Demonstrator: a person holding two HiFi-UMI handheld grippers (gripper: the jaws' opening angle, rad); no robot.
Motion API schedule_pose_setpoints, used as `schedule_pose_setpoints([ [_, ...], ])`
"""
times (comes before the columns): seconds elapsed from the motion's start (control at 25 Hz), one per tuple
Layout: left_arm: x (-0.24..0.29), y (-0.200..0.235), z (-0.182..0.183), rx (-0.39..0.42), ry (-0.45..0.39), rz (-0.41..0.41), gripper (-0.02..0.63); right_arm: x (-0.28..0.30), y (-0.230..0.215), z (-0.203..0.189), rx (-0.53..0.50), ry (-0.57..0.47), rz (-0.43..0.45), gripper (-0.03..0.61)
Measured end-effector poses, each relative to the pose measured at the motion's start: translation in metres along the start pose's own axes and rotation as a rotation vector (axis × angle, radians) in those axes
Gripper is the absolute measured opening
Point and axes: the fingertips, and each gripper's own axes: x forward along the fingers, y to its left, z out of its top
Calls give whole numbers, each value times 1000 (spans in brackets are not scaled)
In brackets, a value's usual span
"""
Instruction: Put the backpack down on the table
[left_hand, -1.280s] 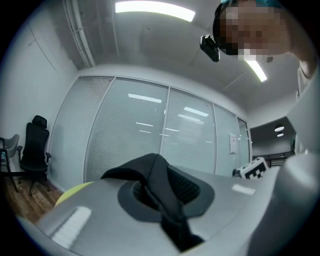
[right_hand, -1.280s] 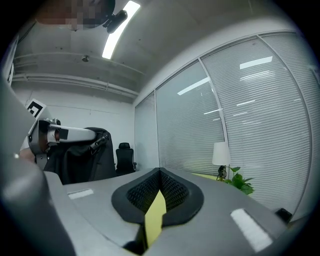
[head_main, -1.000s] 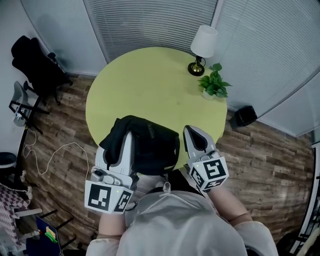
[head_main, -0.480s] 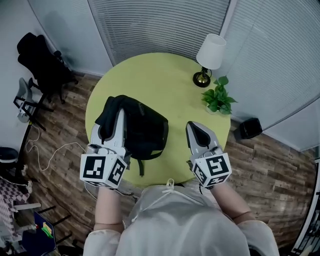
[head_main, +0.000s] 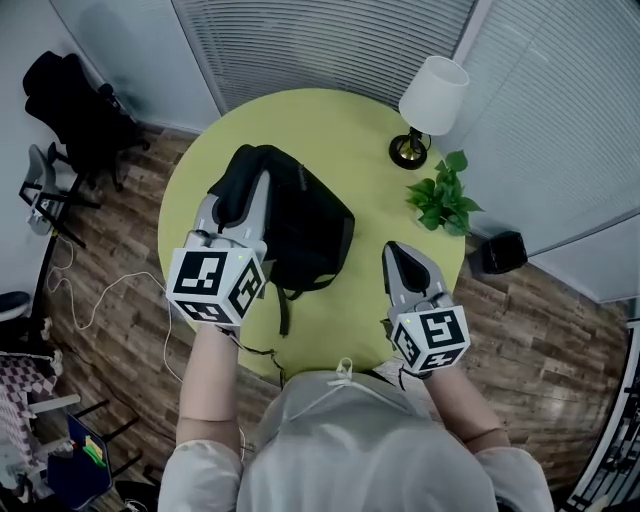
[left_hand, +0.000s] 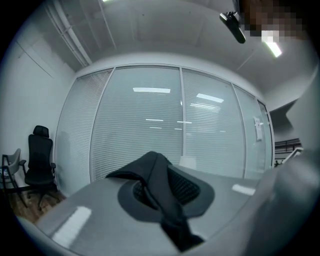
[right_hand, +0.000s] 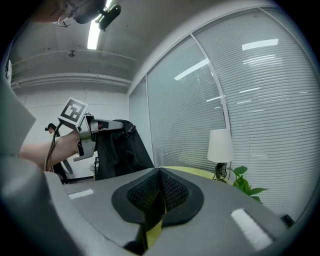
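A black backpack (head_main: 305, 225) hangs over the left half of the round yellow-green table (head_main: 350, 150). My left gripper (head_main: 250, 186) grips it at the top; in the left gripper view my left gripper (left_hand: 162, 192) has its pads shut on a black strap (left_hand: 150, 167). The right gripper view shows the backpack (right_hand: 117, 147) hanging below the left gripper (right_hand: 97, 125), its bottom hidden, so contact with the table cannot be told. My right gripper (head_main: 398, 252) hovers over the table's near right edge, well clear of the bag. Its jaws (right_hand: 160, 192) are shut with nothing between them.
A white-shaded lamp (head_main: 432, 105) and a small potted plant (head_main: 442, 200) stand at the table's far right. A black office chair (head_main: 75, 115) is on the wooden floor to the left, a cable (head_main: 110, 310) trails near it, and a small black box (head_main: 500, 252) sits right.
My left gripper has carried the backpack away from the person, from the near edge to further over the table. My right gripper moved a little forward.
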Motion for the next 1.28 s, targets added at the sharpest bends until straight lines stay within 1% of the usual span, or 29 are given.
schedule_pose_setpoints([
  [0.24,26,4,-14,35,-8,-10,40,14,-10,-20,24,44,-6,0],
  [0.48,26,11,-32,7,-16,-17,40,19,-10,-39,43,82,-4,0],
  [0.72,20,3,-54,12,1,-23,40,13,-8,-50,51,102,-14,0],
  [0.88,15,2,-76,-21,29,-14,40,8,-5,-56,53,115,-16,0],
  [1.0,11,1,-96,-47,66,-9,40,3,-4,-61,56,124,-19,-1],
  [1.28,-7,5,-156,-144,180,16,40,-7,0,-71,56,145,-21,0],
])
